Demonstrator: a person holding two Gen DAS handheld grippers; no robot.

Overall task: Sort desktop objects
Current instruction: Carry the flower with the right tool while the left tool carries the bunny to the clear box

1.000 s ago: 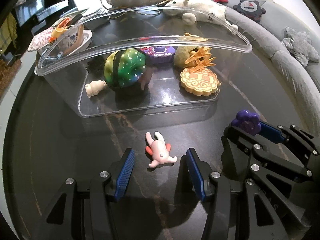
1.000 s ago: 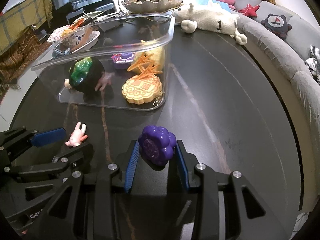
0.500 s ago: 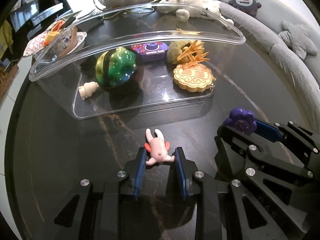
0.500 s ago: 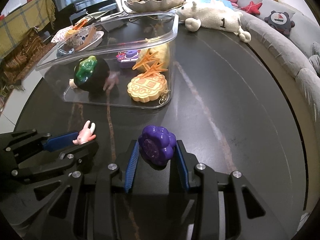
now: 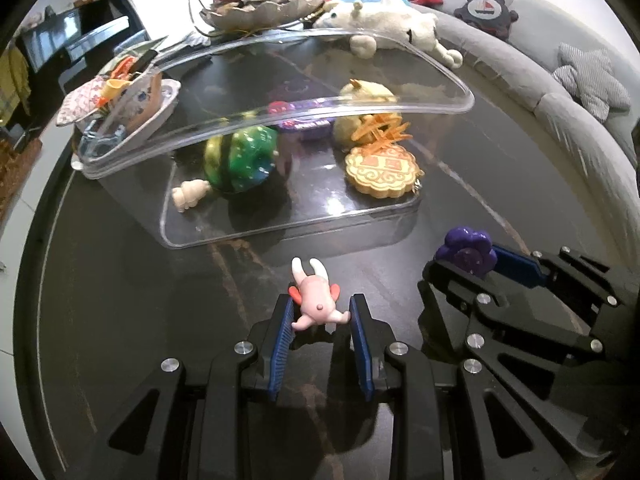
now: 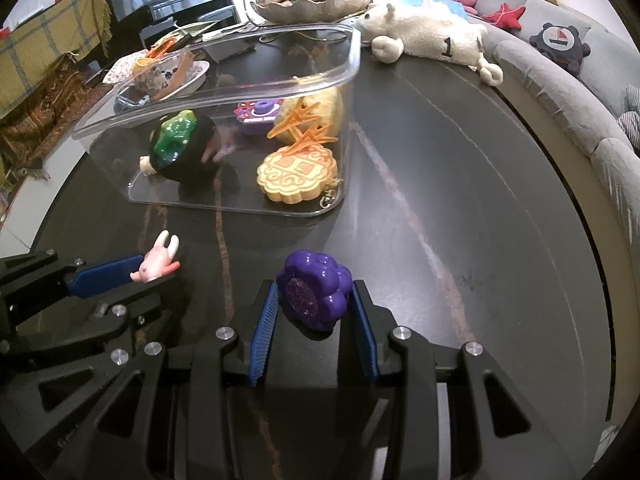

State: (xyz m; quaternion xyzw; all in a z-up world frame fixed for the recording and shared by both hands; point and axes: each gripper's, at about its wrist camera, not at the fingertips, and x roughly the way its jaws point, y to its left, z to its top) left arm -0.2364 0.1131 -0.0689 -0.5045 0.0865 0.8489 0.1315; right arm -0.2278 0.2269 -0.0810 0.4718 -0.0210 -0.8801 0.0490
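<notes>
Dark stone tabletop (image 6: 460,208) gives us open room on the right, up to its curved edge. Ahead stands our clear bin (image 5: 280,232), already holding sorted toys; its raised rim must be cleared. Our right gripper (image 6: 314,300) is clamped on the purple flower (image 6: 316,290), our left gripper (image 5: 320,312) on the pink rabbit (image 5: 316,300), both near the bin for dropping in.

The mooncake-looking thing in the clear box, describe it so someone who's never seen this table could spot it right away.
Find the clear plastic box on the dark table, behind both grippers. In its near corner on the sofa side lies the mooncake toy, flat on the floor of the box. Unlike the green ball and the orange spiky piece nearby, it is a yellow scalloped disc with orange embossed patterns.
</notes>
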